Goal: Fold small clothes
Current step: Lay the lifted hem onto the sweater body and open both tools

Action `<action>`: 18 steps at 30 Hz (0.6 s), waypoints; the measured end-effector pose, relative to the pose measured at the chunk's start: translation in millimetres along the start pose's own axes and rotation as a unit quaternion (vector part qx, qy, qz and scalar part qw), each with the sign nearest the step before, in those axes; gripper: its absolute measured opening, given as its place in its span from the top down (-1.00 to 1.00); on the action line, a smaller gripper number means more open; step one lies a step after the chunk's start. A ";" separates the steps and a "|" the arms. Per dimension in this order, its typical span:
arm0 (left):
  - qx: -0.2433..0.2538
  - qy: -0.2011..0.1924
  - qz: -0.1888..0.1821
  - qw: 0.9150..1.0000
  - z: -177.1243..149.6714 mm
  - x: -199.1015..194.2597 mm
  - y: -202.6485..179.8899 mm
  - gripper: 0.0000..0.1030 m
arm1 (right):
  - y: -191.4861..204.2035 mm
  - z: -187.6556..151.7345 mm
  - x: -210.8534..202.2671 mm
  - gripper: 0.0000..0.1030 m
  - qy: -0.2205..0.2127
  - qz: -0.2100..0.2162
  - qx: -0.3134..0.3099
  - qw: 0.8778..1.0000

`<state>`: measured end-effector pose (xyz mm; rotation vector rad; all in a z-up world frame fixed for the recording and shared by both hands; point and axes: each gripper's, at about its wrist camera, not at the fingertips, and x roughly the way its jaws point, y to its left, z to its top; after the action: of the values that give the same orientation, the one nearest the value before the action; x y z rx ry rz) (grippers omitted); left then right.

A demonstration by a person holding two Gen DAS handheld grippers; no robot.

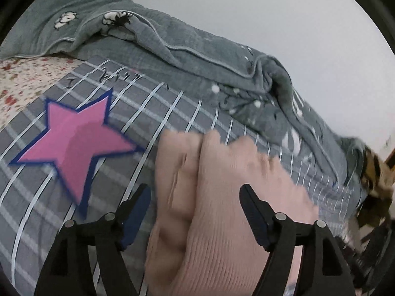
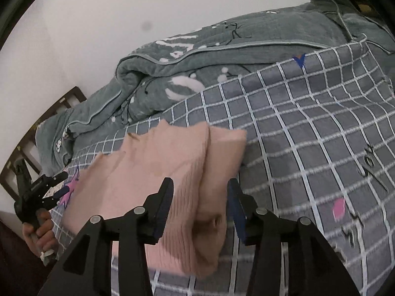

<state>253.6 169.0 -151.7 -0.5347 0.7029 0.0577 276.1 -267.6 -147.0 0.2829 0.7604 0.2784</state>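
A pink ribbed knit garment point(image 1: 222, 197) lies bunched and partly folded on the grey checked bedsheet point(image 1: 49, 212). My left gripper point(image 1: 195, 192) is open, its jaws on either side of the garment's near end. In the right wrist view the same garment point(image 2: 158, 162) lies ahead of my right gripper point(image 2: 200, 185), which is open with its jaws astride the folded right part. The left gripper point(image 2: 53, 187) shows there at the far left, held in a hand, beside the garment's left edge.
A rumpled grey-green quilt point(image 1: 187, 49) runs along the wall behind the sheet point(image 2: 308, 128). A large pink star print point(image 1: 79, 143) marks the sheet left of the garment. A floral sheet point(image 1: 22, 79) shows at far left. A dark wooden bed frame point(image 2: 61, 103) stands by the wall.
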 end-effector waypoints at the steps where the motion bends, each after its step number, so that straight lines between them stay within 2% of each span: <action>1: 0.006 0.001 0.002 1.000 -8.5 -5.0 1.0 -0.44 | 1.0 -6.4 -2.9 0.13 0.002 0.007 -0.001 1.000; 6: 0.000 0.023 -0.001 1.000 -41.2 -21.5 12.6 -0.45 | 3.5 -36.3 -9.1 0.06 0.011 0.035 0.016 0.999; 12: 0.025 0.036 0.020 0.999 -50.7 -14.8 10.4 -0.45 | 7.4 -44.1 10.5 0.06 0.041 -0.014 0.010 0.999; 18: 0.031 0.050 0.015 0.998 -44.6 -1.4 12.4 -0.45 | 5.4 -46.7 17.3 0.06 0.044 -0.028 0.007 0.999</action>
<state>222.9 158.2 -184.6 -0.4690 0.8073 0.0373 254.2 -249.6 -188.2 0.2640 0.8571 0.2347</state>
